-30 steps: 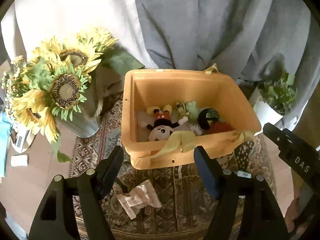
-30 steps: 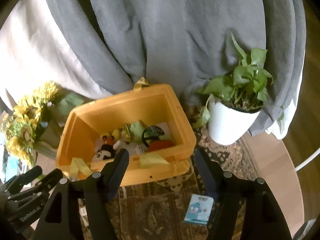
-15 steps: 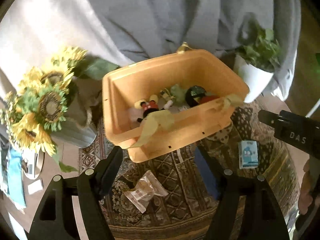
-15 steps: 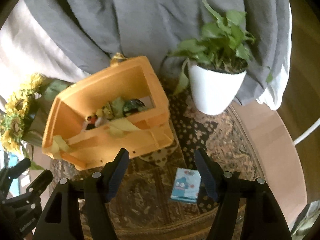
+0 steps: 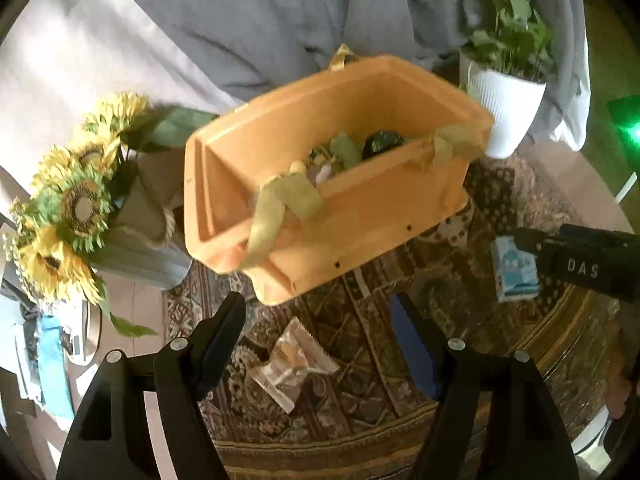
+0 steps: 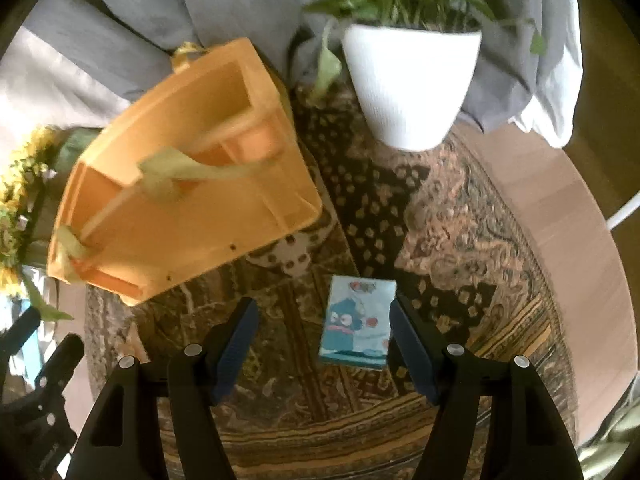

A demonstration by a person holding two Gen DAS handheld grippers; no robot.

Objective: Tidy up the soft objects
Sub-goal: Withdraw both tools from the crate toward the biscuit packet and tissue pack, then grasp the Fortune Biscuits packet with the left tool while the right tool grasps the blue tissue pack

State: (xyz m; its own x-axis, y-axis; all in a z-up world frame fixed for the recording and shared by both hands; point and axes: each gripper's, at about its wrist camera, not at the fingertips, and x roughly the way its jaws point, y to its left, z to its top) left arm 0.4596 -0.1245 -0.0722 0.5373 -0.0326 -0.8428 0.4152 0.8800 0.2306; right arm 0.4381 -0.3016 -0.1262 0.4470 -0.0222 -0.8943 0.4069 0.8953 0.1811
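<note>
Both tongs dropping lower: right tongs (released, empty) now straddling blue packet; left tongs released over wrapper.

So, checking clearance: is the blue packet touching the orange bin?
Apart. The right wrist view shows patterned rug between the blue packet and the orange bin.

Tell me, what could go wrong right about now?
The right gripper is open, with the blue packet hard against one finger, off-centre, so closing might nudge it away rather than grip it. The left gripper hangs open above a clear wrapper that looks thin and slippery and may slide out. The orange bin stands close, so an arm might bump it.
</note>
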